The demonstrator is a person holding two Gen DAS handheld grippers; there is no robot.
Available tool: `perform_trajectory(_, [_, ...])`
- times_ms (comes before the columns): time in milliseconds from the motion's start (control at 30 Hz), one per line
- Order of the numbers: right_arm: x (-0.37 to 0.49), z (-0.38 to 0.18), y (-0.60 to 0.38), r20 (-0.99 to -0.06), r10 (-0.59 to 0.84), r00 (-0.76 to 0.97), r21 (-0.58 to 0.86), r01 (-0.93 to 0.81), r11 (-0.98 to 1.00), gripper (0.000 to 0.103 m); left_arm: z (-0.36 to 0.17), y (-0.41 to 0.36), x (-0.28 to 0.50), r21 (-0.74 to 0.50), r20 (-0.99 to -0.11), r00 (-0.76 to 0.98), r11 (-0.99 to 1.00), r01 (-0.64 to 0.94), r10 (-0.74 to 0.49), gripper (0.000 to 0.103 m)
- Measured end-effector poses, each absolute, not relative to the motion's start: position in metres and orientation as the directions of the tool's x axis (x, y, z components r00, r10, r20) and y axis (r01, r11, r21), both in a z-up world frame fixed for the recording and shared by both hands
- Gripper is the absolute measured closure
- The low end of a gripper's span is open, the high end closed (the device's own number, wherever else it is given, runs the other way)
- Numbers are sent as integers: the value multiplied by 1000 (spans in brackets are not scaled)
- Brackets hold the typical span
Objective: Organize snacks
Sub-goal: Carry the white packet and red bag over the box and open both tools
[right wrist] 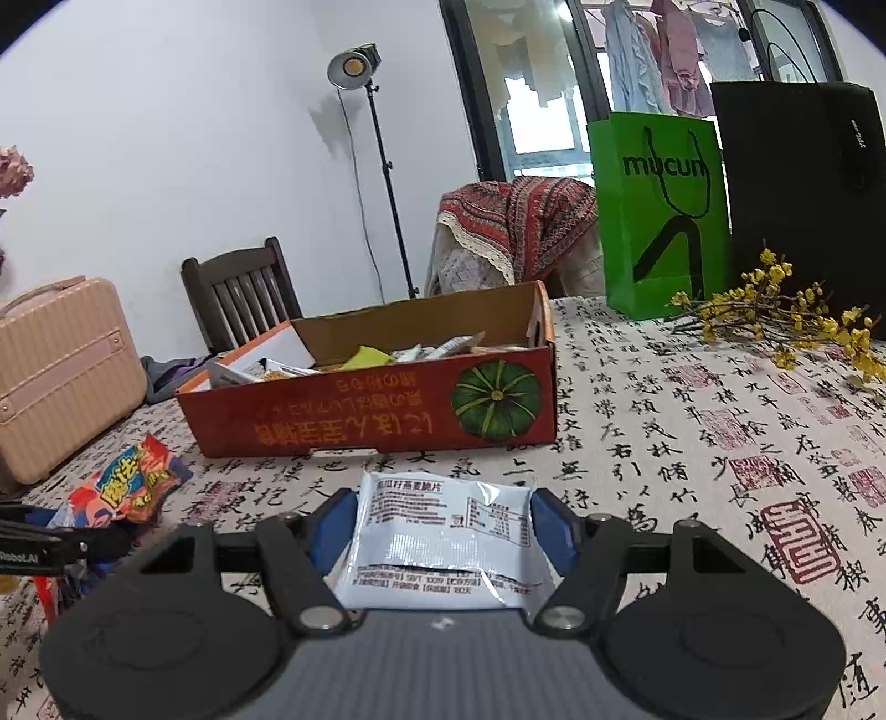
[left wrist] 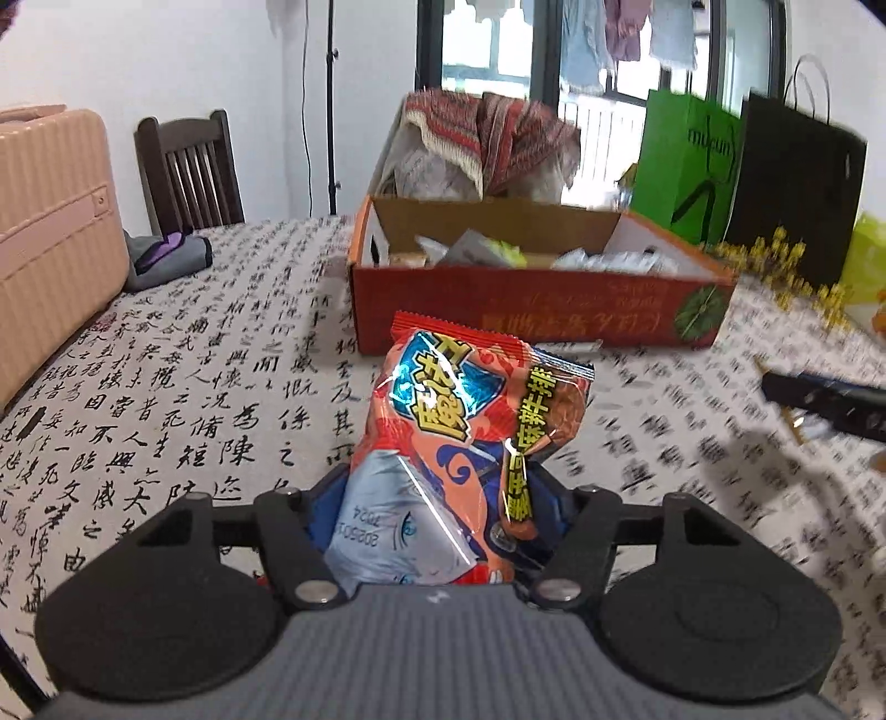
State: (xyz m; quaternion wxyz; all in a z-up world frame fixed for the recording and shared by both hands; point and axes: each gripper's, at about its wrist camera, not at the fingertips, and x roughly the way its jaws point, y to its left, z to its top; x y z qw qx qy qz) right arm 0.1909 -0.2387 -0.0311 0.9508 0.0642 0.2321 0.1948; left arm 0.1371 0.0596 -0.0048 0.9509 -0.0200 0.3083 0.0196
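A white wall (right wrist: 194,138) backs a dark wooden chair (right wrist: 238,293) at the far edge of the table's calligraphy-printed cloth (right wrist: 692,432), a studio lamp (right wrist: 354,63) stands on a thin stand, and dark-framed windows (right wrist: 531,111) let in daylight past hanging laundry (right wrist: 659,50).

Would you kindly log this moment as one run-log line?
left gripper: shut on red snack bag | right gripper: shut on white snack packet | orange box: open, snacks inside
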Motion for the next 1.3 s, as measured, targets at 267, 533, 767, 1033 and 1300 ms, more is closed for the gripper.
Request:
perform_trajectory(267, [182,-19,-235,-366,416,832,192,-370,909,35,23,44,121,-127,-488,873,990,-67,-3,37])
perform_trajectory(533, [178,-3,-233,-342,407,847,172,-370,913,35,38,30,131,-156,-458,889,986,-57,-21,36])
perform_trajectory(767, [208,27,-222,-324,399,858,172,-362,916,35,69,28,164,-172,-425,905,983,-69,-10,36])
perform_trajectory(1033, [273,49,-200,-322,365,874,161,-330,930,34,97,26,237,-155,-421,906,980,-121,45,36])
perform_trajectory(1300, [339,53,-178,-323,310,894,111,-289,951,34,105,31,315,-128,-452,884,972,-199,121,36])
